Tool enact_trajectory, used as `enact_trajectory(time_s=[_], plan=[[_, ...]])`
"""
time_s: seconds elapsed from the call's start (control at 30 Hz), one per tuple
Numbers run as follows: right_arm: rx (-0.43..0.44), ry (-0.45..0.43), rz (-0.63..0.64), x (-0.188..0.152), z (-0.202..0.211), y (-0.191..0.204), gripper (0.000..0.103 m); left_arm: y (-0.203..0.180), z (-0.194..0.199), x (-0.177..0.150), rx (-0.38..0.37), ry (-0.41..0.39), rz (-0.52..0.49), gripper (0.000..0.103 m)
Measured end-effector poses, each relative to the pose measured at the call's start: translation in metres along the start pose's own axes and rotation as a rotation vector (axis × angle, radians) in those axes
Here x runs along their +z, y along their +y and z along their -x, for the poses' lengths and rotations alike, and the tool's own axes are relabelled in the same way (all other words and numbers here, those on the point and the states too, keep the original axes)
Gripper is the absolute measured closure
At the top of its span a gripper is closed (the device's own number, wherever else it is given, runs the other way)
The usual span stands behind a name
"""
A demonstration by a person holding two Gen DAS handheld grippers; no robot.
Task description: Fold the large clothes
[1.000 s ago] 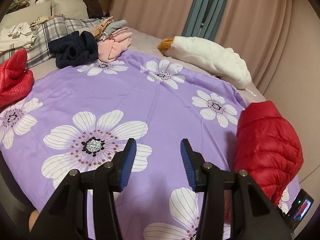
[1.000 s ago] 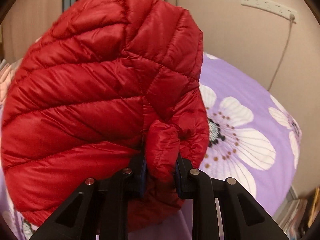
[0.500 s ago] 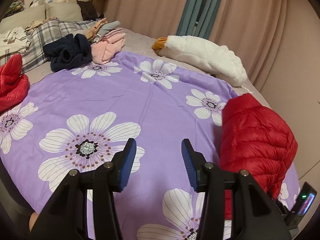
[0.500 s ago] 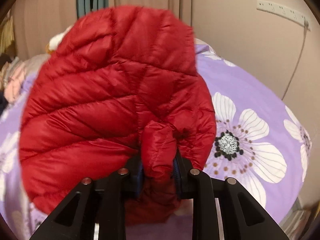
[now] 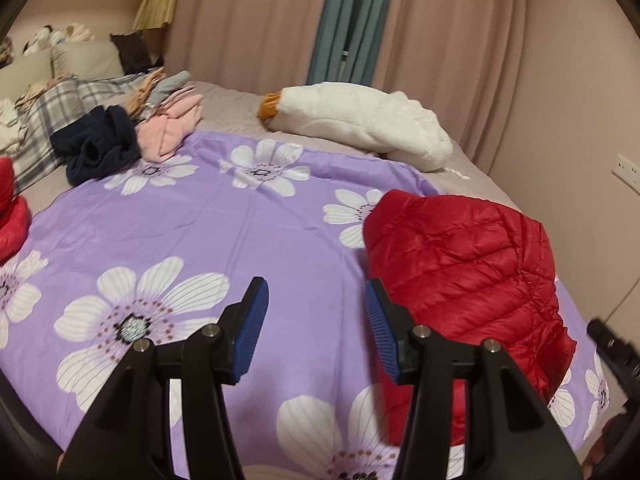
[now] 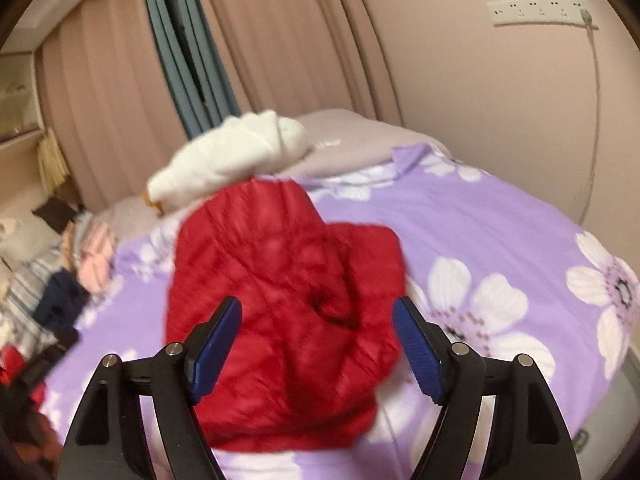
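Observation:
A red quilted puffer jacket [image 5: 464,280] lies in a bundle on the purple flowered sheet [image 5: 224,224], at the right in the left wrist view. In the right wrist view the same jacket [image 6: 280,320] lies just beyond and between my right gripper's open blue pads. My right gripper [image 6: 316,344] is open and empty above it. My left gripper [image 5: 316,320] is open and empty over the sheet, to the left of the jacket.
A white plush garment [image 5: 360,124] lies at the far side of the bed. A pile of navy [image 5: 96,148], pink and plaid clothes sits at the far left. Another red garment [image 5: 12,212] lies at the left edge. Curtains and a wall stand behind the bed.
My right gripper has opened and let go of the red jacket, which now lies on the sheet. The left gripper stays open and has shifted slightly.

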State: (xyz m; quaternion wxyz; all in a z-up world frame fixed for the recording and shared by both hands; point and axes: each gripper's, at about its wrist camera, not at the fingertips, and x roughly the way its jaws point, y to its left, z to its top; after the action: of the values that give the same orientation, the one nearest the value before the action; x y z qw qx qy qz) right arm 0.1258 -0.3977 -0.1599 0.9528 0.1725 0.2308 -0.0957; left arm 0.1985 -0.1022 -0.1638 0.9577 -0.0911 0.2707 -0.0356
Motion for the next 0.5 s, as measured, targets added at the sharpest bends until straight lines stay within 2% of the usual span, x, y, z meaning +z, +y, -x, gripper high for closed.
enact_trajectory(time_s=[0.03, 0.13, 0.17, 0.23, 0.27, 0.3, 0.33, 0.43, 0.5], plan=[[0.008, 0.003, 0.0, 0.002, -0.007, -0.001, 0.026, -0.004, -0.005, 0.002, -0.009, 0.012, -0.013, 0.054], [0.02, 0.009, 0.021, 0.013, -0.022, 0.01, 0.026, -0.016, -0.027, 0.01, -0.042, 0.052, -0.017, 0.066], [0.019, 0.014, 0.031, 0.012, -0.027, 0.017, 0.03, -0.019, -0.039, 0.013, -0.063, 0.077, -0.004, 0.068], [0.03, 0.028, 0.073, 0.018, -0.046, 0.028, 0.046, -0.025, -0.06, 0.02, -0.099, 0.102, 0.02, 0.069], [0.026, 0.03, 0.084, 0.02, -0.054, 0.032, 0.057, -0.03, -0.073, 0.023, -0.108, 0.117, 0.029, 0.069], [0.025, 0.058, 0.097, 0.023, -0.066, 0.035, 0.069, -0.037, -0.088, 0.026, -0.108, 0.137, 0.03, 0.069], [0.021, 0.088, 0.103, 0.024, -0.072, 0.038, 0.073, -0.043, -0.102, 0.027, -0.105, 0.16, 0.021, 0.069], [0.015, 0.198, 0.096, 0.028, -0.118, 0.032, 0.076, -0.071, -0.16, 0.017, -0.122, 0.256, -0.039, 0.069], [-0.013, 0.294, 0.085, 0.023, -0.152, 0.021, 0.076, -0.081, -0.192, 0.005, -0.108, 0.317, -0.043, 0.069]])
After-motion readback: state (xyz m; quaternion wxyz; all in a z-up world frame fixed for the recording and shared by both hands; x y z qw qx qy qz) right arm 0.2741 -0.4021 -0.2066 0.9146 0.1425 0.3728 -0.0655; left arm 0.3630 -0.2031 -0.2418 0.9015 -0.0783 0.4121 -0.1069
